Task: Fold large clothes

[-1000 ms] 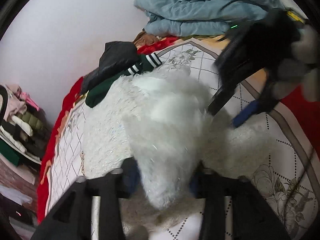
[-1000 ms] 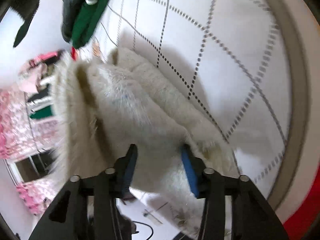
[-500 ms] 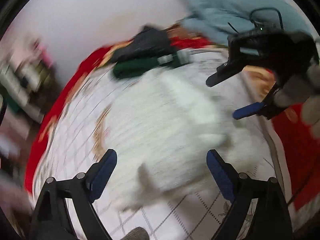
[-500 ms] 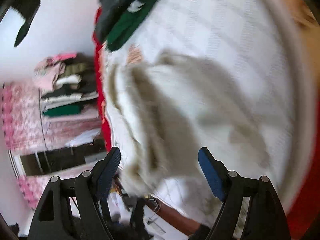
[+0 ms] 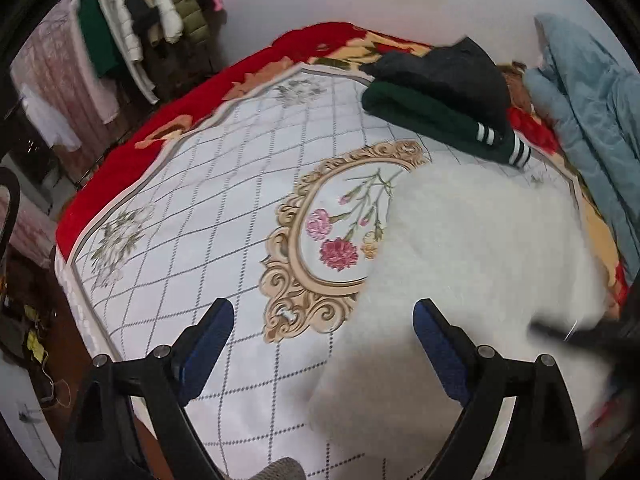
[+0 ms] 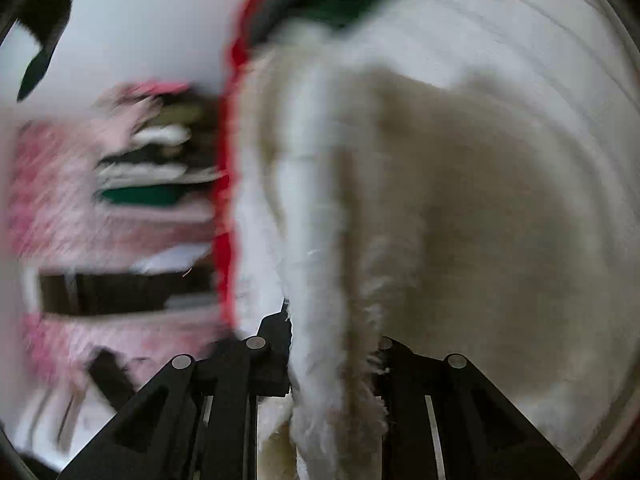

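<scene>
A white fluffy garment [image 5: 472, 264] lies bunched on the right half of the bed's quilted floral cover [image 5: 224, 208]. My left gripper [image 5: 324, 344] is open and empty above the cover, with the garment's edge by its right finger [image 5: 436, 344]. In the right wrist view, which is blurred, my right gripper [image 6: 332, 344] is shut on a thick fold of the white fluffy garment [image 6: 320, 240], which runs up between the fingers. A dark blurred shape at the left wrist view's right edge, probably the right gripper [image 5: 592, 336], sits on the garment.
Folded dark green and black clothes [image 5: 440, 100] lie at the far side of the bed. A pale blue quilt [image 5: 592, 104] is heaped at the far right. Clothes hang on a rack [image 5: 132, 28] beyond the bed's left edge. A red blanket [image 5: 168, 120] borders the cover.
My left gripper let go of the garment, opened wide and swung left over the bare cover. My right gripper opened half a second ago and has closed again on a fold of the garment.
</scene>
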`<state>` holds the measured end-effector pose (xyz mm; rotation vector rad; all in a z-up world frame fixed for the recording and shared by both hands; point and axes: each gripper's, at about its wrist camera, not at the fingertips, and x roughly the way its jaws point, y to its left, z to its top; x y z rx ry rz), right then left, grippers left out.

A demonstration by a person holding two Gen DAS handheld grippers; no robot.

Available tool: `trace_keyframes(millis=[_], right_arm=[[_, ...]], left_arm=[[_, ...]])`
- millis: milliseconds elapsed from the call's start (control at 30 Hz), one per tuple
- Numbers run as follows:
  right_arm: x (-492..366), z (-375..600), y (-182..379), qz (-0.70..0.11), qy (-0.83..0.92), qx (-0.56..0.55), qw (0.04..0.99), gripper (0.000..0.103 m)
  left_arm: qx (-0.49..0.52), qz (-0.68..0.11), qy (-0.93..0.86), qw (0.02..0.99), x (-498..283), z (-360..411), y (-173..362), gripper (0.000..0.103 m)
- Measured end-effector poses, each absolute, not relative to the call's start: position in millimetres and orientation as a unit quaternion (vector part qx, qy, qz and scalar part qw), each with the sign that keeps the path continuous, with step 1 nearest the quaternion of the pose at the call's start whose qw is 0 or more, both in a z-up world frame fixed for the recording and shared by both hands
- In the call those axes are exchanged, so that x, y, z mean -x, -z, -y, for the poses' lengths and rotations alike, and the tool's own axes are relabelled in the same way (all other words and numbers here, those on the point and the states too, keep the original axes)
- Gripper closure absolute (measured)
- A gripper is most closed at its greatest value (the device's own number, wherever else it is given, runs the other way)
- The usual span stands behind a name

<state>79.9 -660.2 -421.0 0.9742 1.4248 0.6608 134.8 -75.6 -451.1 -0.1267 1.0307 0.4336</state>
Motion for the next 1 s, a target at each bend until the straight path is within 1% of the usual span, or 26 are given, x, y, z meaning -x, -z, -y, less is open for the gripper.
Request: trace_keyframes(millis=[67, 133, 167, 200, 233, 300, 400, 500, 533, 567, 600, 667, 700, 733, 767, 800, 900, 967, 1000], right_arm=[[-65, 674, 470, -0.658, -0.222, -0.420, 0.585, 0.075], [-60, 679, 491, -0.657, -0.218, -0.432, 0.578, 0.070], [-60, 681, 492, -0.658, -0.222, -0.443, 0.567, 0.069], [-63, 682, 487, -0.666, -0.226, -0.444, 0.556, 0.061], [-67, 682, 481, -0.675, -0.226, -0.435, 0.551, 0.049], [-73, 694, 455, -0.684, -0.204, -0.402, 0.574, 0.044], [-76, 728, 400, -0.636, -0.165, -0.357, 0.664, 0.044], [-88, 740, 375, -0.602, -0.163, -0.364, 0.691, 0.044], [-96, 734, 374, -0.599, -0.169, -0.374, 0.688, 0.041], [-106, 728, 377, -0.600, -0.176, -0.380, 0.682, 0.035], [-118, 714, 381, -0.604, -0.182, -0.381, 0.676, 0.024], [-138, 692, 407, -0.629, -0.193, -0.391, 0.644, 0.024], [-145, 678, 420, -0.633, -0.212, -0.400, 0.628, 0.039], [-154, 665, 424, -0.633, -0.234, -0.397, 0.623, 0.077], [-164, 656, 434, -0.633, -0.238, -0.379, 0.632, 0.081], [-170, 647, 424, -0.628, -0.237, -0.343, 0.657, 0.083], [-182, 644, 428, -0.630, -0.201, -0.298, 0.688, 0.085], [-196, 637, 448, -0.654, -0.189, -0.273, 0.680, 0.082], [-200, 637, 452, -0.667, -0.188, -0.267, 0.669, 0.075]], left_arm=[[0.047, -0.510, -0.194, 0.836, -148, 81, 468, 0.012], [0.035, -0.544, -0.182, 0.818, -161, 86, 494, 0.012], [0.031, -0.555, -0.177, 0.812, -165, 86, 502, 0.012], [0.023, -0.564, -0.174, 0.807, -168, 88, 510, 0.012], [0.016, -0.567, -0.171, 0.806, -170, 90, 516, 0.012], [-0.005, -0.563, -0.171, 0.808, -170, 95, 519, 0.012], [-0.006, -0.562, -0.168, 0.810, -170, 94, 518, 0.012], [-0.001, -0.566, -0.167, 0.808, -170, 94, 516, 0.012], [-0.001, -0.567, -0.166, 0.807, -171, 94, 516, 0.012], [-0.001, -0.568, -0.164, 0.807, -171, 94, 515, 0.012], [0.000, -0.568, -0.160, 0.807, -172, 95, 514, 0.012], [-0.006, -0.569, -0.154, 0.808, -174, 97, 512, 0.012], [-0.007, -0.569, -0.149, 0.809, -174, 98, 511, 0.012], [-0.009, -0.568, -0.146, 0.810, -175, 98, 509, 0.012], [-0.006, -0.568, -0.138, 0.811, -176, 98, 507, 0.012], [-0.002, -0.568, -0.132, 0.812, -176, 97, 506, 0.012], [0.011, -0.576, -0.108, 0.810, -177, 95, 506, 0.012], [0.012, -0.580, -0.098, 0.809, -178, 95, 505, 0.012], [0.015, -0.582, -0.094, 0.807, -178, 94, 504, 0.012]])
